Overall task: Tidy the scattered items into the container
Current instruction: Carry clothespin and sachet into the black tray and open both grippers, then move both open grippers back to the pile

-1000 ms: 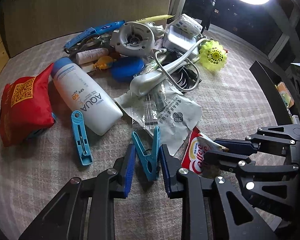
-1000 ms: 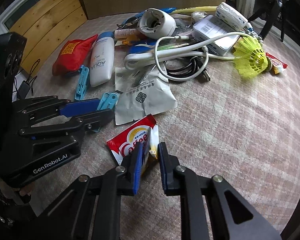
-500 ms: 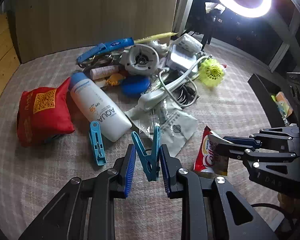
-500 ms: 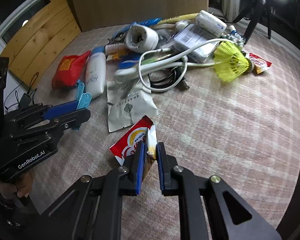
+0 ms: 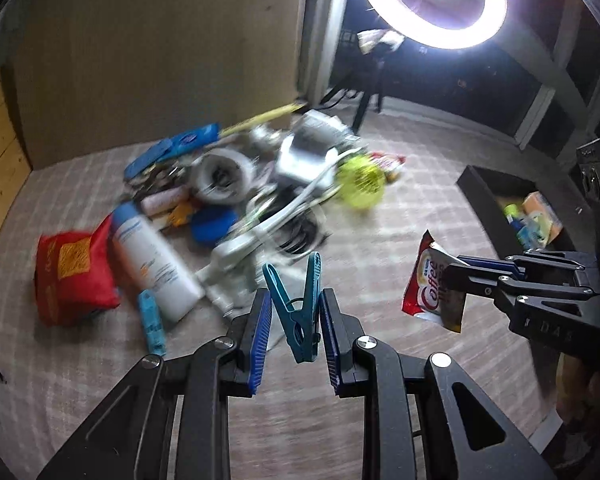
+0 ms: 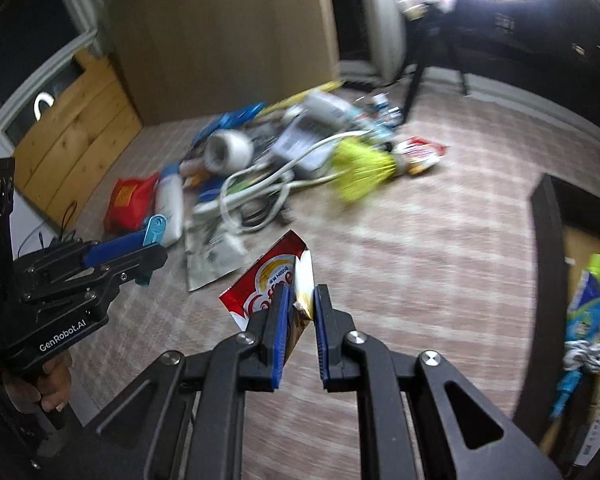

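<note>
Carrying a teal clothespin (image 5: 300,312) in my left gripper (image 5: 294,334) and a coffee sachet (image 6: 274,280) clamped in my right gripper (image 6: 300,330), I see the black container (image 6: 546,256) nearer my right.

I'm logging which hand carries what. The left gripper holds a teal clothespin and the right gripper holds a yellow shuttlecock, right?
Not quite. The left gripper does hold the teal clothespin, but the right gripper holds a red coffee sachet, as the right wrist view shows; the yellow shuttlecock lies in the pile.

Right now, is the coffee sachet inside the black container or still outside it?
Outside. The coffee sachet hangs in the right gripper above the carpet, left of the black container.
</note>
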